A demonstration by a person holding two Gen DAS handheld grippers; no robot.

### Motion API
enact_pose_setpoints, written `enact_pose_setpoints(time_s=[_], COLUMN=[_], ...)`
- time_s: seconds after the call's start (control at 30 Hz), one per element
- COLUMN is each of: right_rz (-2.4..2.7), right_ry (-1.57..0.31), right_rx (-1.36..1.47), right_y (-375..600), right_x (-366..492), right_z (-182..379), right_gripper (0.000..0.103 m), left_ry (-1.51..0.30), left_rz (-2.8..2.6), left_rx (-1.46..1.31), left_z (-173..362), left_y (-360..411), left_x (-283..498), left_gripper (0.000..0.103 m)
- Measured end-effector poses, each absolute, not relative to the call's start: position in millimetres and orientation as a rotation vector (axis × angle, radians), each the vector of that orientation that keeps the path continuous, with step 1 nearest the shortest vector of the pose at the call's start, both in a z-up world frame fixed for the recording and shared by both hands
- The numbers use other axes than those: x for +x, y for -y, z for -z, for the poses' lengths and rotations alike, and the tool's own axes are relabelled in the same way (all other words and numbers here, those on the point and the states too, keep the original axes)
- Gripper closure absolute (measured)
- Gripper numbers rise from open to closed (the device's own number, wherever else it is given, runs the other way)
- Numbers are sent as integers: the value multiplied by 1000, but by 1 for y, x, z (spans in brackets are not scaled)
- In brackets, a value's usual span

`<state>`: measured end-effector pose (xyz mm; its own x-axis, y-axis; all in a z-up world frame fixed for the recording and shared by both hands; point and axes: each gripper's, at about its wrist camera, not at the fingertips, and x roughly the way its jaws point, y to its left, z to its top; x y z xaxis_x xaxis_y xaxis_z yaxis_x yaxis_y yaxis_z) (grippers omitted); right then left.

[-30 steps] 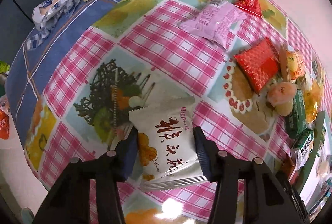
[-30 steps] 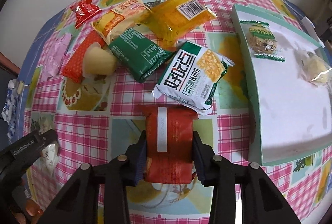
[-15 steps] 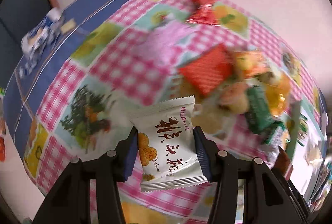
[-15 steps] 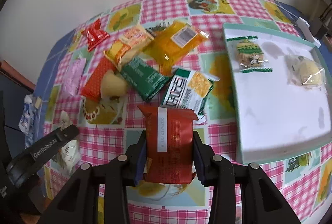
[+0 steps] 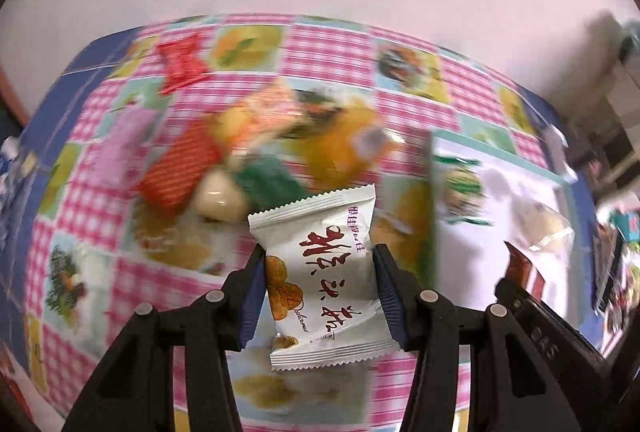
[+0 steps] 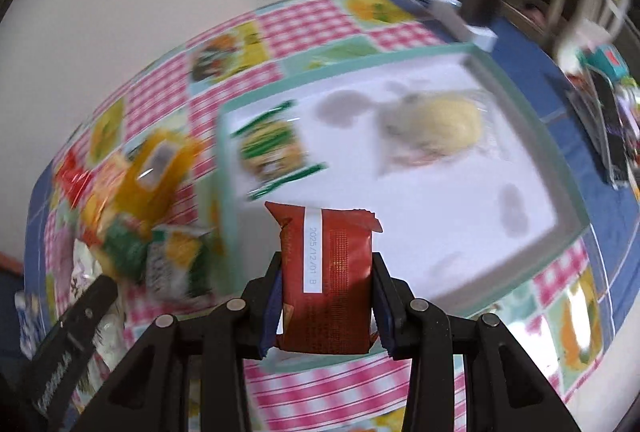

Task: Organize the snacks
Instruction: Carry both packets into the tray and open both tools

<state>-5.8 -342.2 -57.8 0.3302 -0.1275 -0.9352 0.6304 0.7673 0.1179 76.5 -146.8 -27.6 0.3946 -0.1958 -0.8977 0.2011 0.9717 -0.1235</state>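
My left gripper (image 5: 320, 264) is shut on a white snack packet (image 5: 324, 272) with red characters, held above the checked tablecloth. My right gripper (image 6: 326, 272) is shut on a dark red snack packet (image 6: 328, 280), held over the near edge of the white tray (image 6: 400, 208) with a green rim. The tray holds a green-striped snack (image 6: 272, 148) and a pale round pastry in clear wrap (image 6: 440, 124). The tray also shows in the left wrist view (image 5: 496, 168), with the right gripper's red packet (image 5: 520, 268) at its near side.
A blurred heap of snacks lies left of the tray: an orange packet (image 5: 344, 144), a red packet (image 5: 180, 168), a green packet (image 5: 268, 180), a pale jelly cup (image 5: 220, 196), a pink packet (image 5: 124, 140) and a red bow-shaped wrapper (image 5: 182, 64). Clutter (image 6: 604, 104) sits right of the tray.
Both grippers have swung to the right with their packets still held. The right gripper now hangs over the tray, and the left gripper faces the snack heap and tray.
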Motion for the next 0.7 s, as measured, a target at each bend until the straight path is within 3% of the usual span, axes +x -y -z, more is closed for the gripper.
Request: enact_pose_setpoints(time_s=[0.3,0.63,0.7], right_rz=[655,692,685], right_ry=[-1126,-1142,-1140], right_rx=[637,699,702], right_y=[412,437,436], right_x=[-28,-36,-34], right_z=[72,87,87], right_gripper=[61,61,61], left_ry=[-1131,-1134,-1143], left_rz=[441,524,526], left_rx=[126,164,164], left_z=[32,41,43], left_y=[233,272,273], left_x=[63,66,66], left_gripper=[49,48,36])
